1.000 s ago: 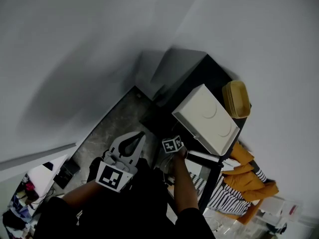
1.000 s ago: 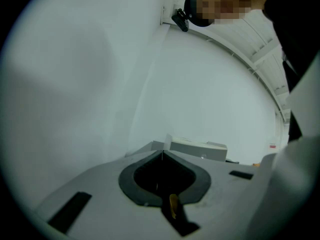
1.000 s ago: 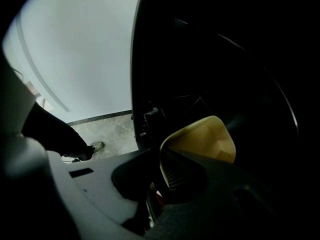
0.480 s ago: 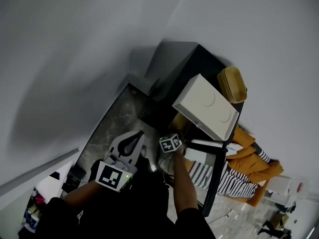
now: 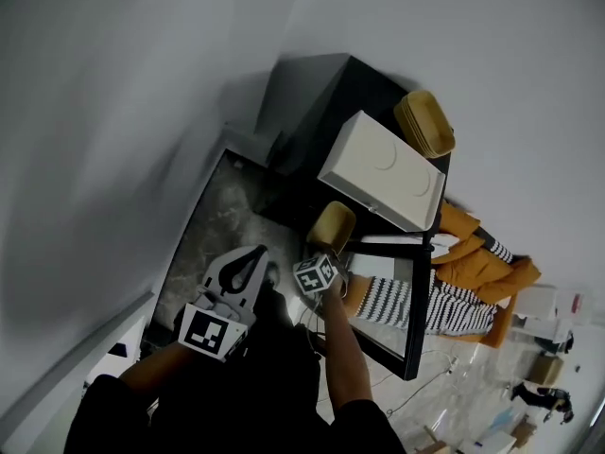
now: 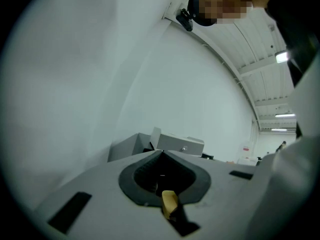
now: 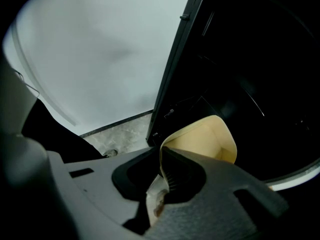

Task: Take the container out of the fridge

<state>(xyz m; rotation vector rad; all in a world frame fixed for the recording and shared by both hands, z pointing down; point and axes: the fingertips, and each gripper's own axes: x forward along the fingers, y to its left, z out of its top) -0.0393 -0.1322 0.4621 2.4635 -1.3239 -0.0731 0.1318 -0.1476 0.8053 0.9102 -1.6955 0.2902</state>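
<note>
A tan, cup-like container point(image 5: 332, 225) is out in front of the black fridge point(image 5: 326, 88). My right gripper point(image 5: 325, 252) is shut on its rim. In the right gripper view the cream container point(image 7: 205, 139) sits pinched at its edge between the jaws, with my right gripper point(image 7: 165, 176) before the dark fridge interior point(image 7: 250, 59). My left gripper point(image 5: 255, 258) hovers to the left of the right one, over the floor. Its jaws meet at the tips with nothing in them, and in the left gripper view my left gripper point(image 6: 161, 153) faces a grey wall.
A white box point(image 5: 383, 170) and stacked tan baskets point(image 5: 423, 124) sit on top of the fridge. The fridge door point(image 5: 406, 310) hangs open on the right, with orange and striped cloth point(image 5: 473, 287) beyond it. Grey marbled floor point(image 5: 213, 230) lies on the left along the wall.
The tan container has come into the head view, drawn out in front of the fridge by my right gripper. The head view has swung, and the left gripper has barely moved.
</note>
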